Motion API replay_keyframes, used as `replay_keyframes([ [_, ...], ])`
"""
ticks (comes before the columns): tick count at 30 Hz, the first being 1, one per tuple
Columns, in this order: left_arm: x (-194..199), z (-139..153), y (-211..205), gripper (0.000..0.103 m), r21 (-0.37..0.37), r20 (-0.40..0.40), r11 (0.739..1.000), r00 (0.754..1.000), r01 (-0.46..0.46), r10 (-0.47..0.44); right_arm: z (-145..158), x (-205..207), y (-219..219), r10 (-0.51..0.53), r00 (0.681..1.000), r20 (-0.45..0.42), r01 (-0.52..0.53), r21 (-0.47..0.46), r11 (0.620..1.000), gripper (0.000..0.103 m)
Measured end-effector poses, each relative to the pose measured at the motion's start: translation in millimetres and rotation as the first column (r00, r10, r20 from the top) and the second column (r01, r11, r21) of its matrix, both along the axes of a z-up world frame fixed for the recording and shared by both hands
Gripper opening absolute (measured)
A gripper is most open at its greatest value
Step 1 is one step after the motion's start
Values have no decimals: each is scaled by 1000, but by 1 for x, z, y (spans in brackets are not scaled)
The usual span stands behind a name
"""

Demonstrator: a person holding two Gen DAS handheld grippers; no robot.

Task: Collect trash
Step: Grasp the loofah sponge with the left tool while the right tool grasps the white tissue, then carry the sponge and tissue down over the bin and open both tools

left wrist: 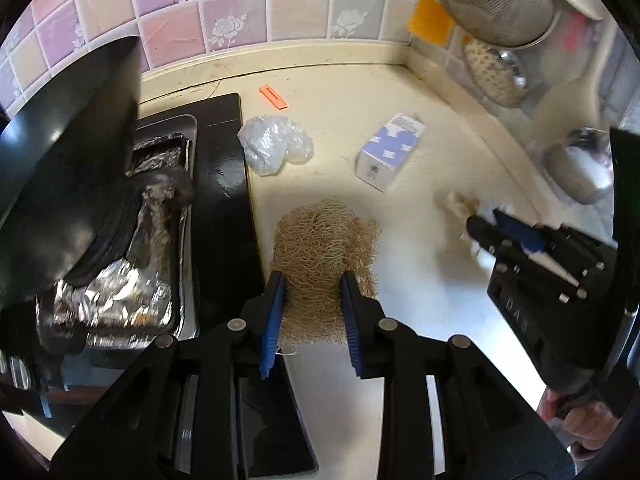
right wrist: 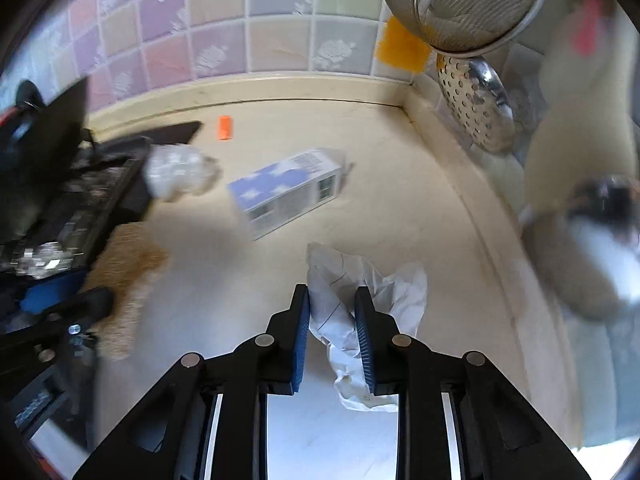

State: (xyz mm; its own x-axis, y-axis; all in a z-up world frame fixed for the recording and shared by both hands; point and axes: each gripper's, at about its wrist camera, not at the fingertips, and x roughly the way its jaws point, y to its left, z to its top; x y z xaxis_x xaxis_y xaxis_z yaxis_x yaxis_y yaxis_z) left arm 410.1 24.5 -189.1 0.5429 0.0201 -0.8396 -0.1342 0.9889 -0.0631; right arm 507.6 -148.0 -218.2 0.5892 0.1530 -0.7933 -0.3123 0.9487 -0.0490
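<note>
My left gripper (left wrist: pixel 313 280) is shut on a tan fibrous scrub pad (left wrist: pixel 324 248) beside the stove. My right gripper (right wrist: pixel 332 294) is shut on a crumpled white paper (right wrist: pixel 360 300) and shows at the right of the left wrist view (left wrist: pixel 480 232). A blue and white carton (left wrist: pixel 390 150) lies on its side on the cream counter, also in the right wrist view (right wrist: pixel 288 192). A crumpled clear plastic bag (left wrist: pixel 274 144) lies by the stove edge, also in the right wrist view (right wrist: pixel 180 172). A small orange piece (left wrist: pixel 273 97) lies near the wall, also in the right wrist view (right wrist: pixel 225 128).
A black stove (left wrist: pixel 218 184) with foil-lined burner tray (left wrist: pixel 132 280) and a dark pan (left wrist: pixel 68 184) fills the left. A mesh strainer (left wrist: pixel 500 0) and perforated ladle (left wrist: pixel 496 72) hang at the right corner. A metal pot (left wrist: pixel 576 172) stands at the right. The tiled wall (left wrist: pixel 240 16) runs behind.
</note>
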Motion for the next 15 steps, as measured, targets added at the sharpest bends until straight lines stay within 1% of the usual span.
replay_keyframes([
  [2, -17, 10, 2, 25, -29, 18, 1000, 1000, 7, -6, 8, -20, -1, -1, 1000, 6, 1, 44, 999, 19],
  [3, -24, 15, 3, 25, -42, 24, 999, 1000, 11, -10, 17, -42, -3, -3, 1000, 13, 3, 54, 999, 19],
  [5, -39, 26, 5, 25, -63, 37, 998, 999, 19, -16, 25, -60, -4, 2, 1000, 11, -3, 99, 995, 19],
  [11, -82, 57, 5, 25, -76, 83, 994, 994, 83, -76, 57, -111, -13, 6, 1000, 11, -9, 262, 965, 19],
  [15, -115, 70, 4, 25, -81, 94, 989, 989, 126, -118, 80, -146, -19, 12, 1000, 28, -21, 319, 948, 18],
])
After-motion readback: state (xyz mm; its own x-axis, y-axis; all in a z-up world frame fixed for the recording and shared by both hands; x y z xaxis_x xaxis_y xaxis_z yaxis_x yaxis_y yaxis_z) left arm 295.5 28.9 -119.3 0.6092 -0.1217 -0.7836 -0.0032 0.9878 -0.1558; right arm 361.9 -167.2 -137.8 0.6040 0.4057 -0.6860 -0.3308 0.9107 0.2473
